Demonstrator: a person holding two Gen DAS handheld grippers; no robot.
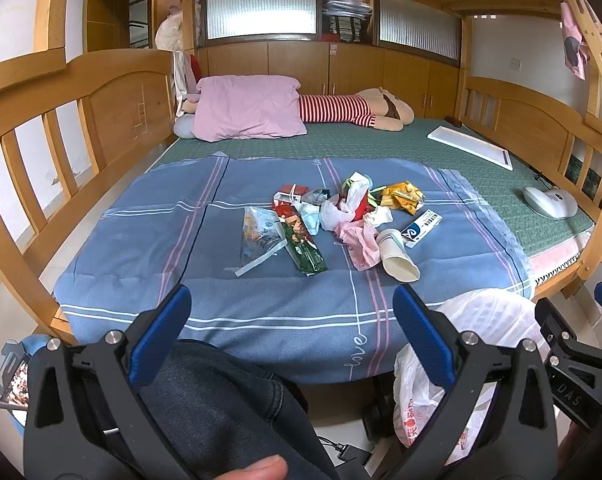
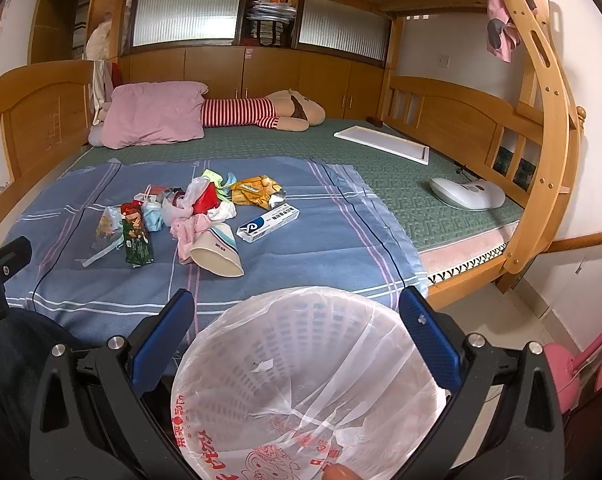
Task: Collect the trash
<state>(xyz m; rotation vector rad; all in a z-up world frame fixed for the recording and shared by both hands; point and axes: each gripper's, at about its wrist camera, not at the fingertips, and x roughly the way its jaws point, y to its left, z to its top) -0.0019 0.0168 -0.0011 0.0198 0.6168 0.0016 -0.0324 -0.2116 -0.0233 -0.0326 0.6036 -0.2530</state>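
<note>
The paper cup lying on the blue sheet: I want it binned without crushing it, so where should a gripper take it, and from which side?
The paper cup lies on its side, open mouth toward the near bed edge, base against the pink bag. Probably best to come from above with the right gripper and close across the mid-body, jaws either side of its long axis, where the wall looks rounder than at the flattened mouth.

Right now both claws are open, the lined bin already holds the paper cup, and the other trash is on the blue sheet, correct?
Not quite: the paper cup lies on the blue sheet with the other trash. The right wrist view shows the lined bin holding none of the trash. Both claws are open.
</note>
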